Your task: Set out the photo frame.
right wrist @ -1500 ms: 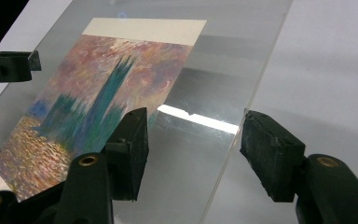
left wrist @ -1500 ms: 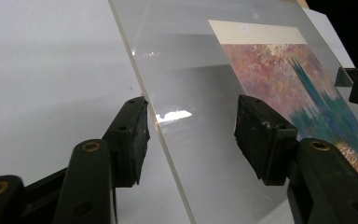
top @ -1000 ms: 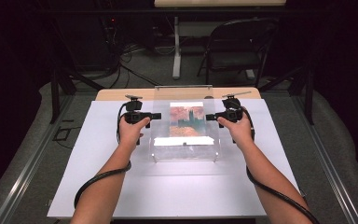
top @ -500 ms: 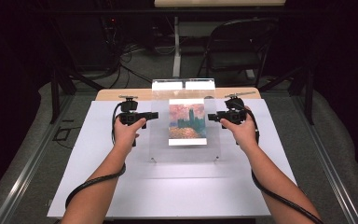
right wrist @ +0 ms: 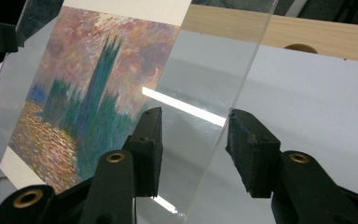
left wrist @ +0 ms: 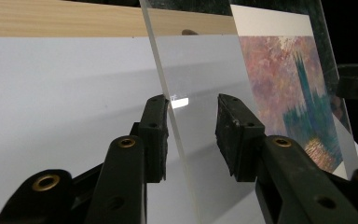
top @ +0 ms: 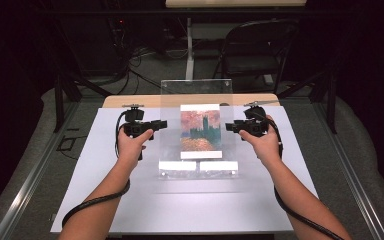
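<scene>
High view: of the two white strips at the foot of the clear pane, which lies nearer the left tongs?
The left-hand strip, under the print's left half, on the side of the left tongs; its twin lies toward the right tongs.

Wore no sleeves on either forearm (top: pixel 105 192). Carried 2 black grippers, left gripper (left wrist: pixel 191 135) and right gripper (right wrist: pixel 193 149), with brass-coloured, probably riveted, pivots and trailing black cables (top: pixel 87 205).
</scene>
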